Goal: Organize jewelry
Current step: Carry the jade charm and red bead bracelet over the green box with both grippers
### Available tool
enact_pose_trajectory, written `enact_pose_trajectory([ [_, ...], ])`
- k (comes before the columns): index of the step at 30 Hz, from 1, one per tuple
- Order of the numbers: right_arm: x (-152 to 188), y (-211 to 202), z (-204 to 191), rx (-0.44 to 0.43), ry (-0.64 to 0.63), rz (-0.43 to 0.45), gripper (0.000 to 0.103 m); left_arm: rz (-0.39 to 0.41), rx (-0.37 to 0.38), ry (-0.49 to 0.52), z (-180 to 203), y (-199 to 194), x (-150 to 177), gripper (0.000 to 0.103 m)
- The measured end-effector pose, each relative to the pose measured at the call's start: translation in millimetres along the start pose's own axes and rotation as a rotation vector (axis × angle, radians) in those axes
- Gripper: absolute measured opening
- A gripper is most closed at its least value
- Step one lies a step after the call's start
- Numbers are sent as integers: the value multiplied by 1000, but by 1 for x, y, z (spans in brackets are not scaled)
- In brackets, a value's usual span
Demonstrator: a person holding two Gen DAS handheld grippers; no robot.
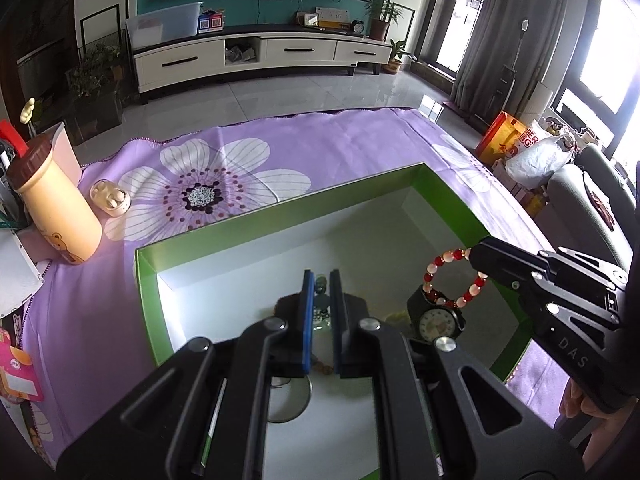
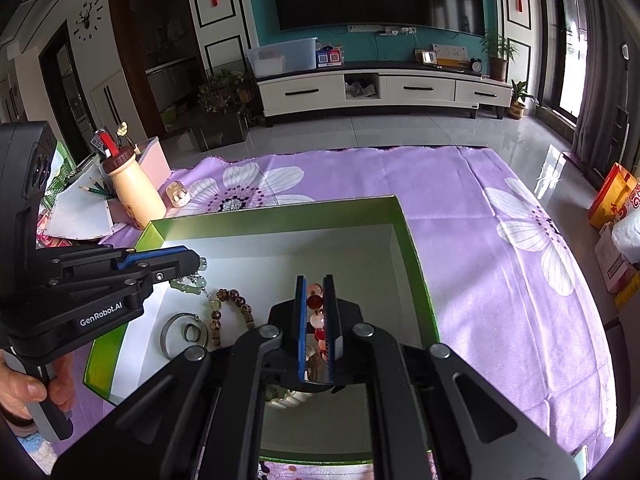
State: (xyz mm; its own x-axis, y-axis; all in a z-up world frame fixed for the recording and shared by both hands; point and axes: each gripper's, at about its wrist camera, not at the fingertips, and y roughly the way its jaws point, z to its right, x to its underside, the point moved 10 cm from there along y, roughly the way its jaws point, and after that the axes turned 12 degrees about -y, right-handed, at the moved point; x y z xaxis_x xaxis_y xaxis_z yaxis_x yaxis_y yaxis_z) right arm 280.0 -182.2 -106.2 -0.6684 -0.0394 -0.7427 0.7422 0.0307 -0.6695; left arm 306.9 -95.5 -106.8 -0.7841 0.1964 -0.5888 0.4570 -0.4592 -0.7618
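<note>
Grippers hung over a green box (image 2: 416, 240). Right gripper (image 1: 476, 254) clenched a red-and-white bead bracelet (image 1: 454, 276), dangling above a watch (image 1: 436, 320). Left gripper (image 2: 198, 260) pinched a jade pendant chain (image 2: 192, 284) nearer the box's left wall.

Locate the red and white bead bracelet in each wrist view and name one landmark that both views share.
Left wrist view: red and white bead bracelet hangs right of centre from the right gripper, above a black watch.
Right wrist view: bottom centre, between the right gripper's blue pads.
Shared landmark: the green box on the purple cloth.
</note>
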Motion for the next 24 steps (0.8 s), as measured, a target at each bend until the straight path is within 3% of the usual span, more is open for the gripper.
enact_pose_trajectory([
  [24,9,26,2,13,-9,-89,7,-107,-35,-30,-19,29,17,7],
])
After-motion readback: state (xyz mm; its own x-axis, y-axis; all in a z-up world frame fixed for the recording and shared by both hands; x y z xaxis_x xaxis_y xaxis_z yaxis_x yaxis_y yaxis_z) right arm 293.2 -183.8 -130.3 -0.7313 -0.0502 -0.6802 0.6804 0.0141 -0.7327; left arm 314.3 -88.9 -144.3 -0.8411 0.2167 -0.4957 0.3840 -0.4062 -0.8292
